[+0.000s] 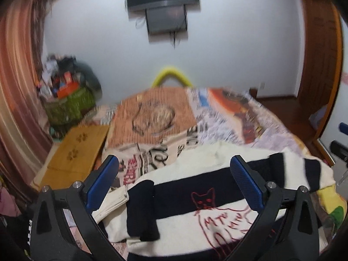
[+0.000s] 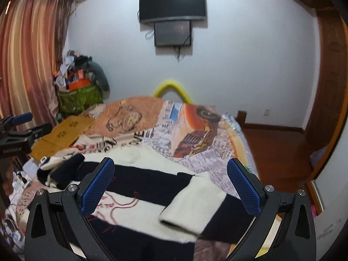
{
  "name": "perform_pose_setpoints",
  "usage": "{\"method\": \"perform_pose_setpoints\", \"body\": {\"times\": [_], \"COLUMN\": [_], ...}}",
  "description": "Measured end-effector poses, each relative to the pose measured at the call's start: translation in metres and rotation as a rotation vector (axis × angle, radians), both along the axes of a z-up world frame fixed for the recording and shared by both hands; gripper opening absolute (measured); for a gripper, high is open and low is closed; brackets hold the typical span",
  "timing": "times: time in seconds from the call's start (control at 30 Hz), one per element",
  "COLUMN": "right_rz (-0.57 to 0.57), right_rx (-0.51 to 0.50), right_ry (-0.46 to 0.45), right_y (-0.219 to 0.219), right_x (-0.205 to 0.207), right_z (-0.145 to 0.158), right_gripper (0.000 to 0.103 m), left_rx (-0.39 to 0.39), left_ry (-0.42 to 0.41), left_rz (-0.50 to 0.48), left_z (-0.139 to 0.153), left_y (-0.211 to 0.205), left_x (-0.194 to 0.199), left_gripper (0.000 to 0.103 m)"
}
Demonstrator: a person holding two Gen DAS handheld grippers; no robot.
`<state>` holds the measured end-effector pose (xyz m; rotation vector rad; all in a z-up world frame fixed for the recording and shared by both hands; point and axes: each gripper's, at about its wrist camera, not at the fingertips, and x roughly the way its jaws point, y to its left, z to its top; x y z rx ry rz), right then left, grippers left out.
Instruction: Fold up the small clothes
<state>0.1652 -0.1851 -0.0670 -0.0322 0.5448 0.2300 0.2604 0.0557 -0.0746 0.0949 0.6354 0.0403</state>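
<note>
Cream-and-black stripes fill the foreground: a small knit sweater [image 1: 195,198] lies spread on the bed, over a bedspread [image 1: 217,117] printed with newsprint and cartoon panels. On the sweater's front there's a red line drawing of a cat [image 1: 203,198], clear in the left wrist view. One sleeve [image 1: 142,208], its black band showing, is laid inward across the body on the left side. Over on the right wrist view, the other sleeve [image 2: 195,202] is folded across too, its cream cuff resting on the black stripe.

Left gripper [image 1: 174,182] hangs above the sweater with its blue-padded fingers [image 1: 104,180] spread wide, nothing between them. Right gripper [image 2: 171,184], same story: jaws wide apart, empty, poised over the folded sleeve. The left gripper also peeks in at the left edge of the right wrist view.

Beyond the bed: a wall-mounted television [image 2: 173,4], striped curtains [image 2: 28,54], a wooden board with paw prints [image 1: 78,150], and a green bag [image 2: 80,96] piled with clutter.
</note>
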Motion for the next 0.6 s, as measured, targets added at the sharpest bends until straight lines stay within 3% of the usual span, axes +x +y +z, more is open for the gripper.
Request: {"method": "perform_pose_setpoints", "body": {"times": [0.37, 0.43, 0.6], "right_rz": [0.093, 0.124, 0.234], "right_rx": [-0.049, -0.059, -0.073], "right_ry": [0.282, 0.329, 0.484], "right_y": [-0.015, -0.011, 0.004], "right_x": [0.112, 0.130, 0.180], "right_z": [-0.052, -0.063, -0.095], "right_gripper": [0.100, 0.094, 0.068], "left_rx": [0.021, -0.014, -0.076], "left_ry": [0.378, 0.436, 0.520], "left_rz": [0.051, 0.047, 0.041], "left_z": [-0.106, -0.127, -0.165], "left_y": [0.049, 0.059, 0.073], "left_x": [0.144, 0.159, 0.178], "left_gripper": [0.103, 0.103, 0.103]}}
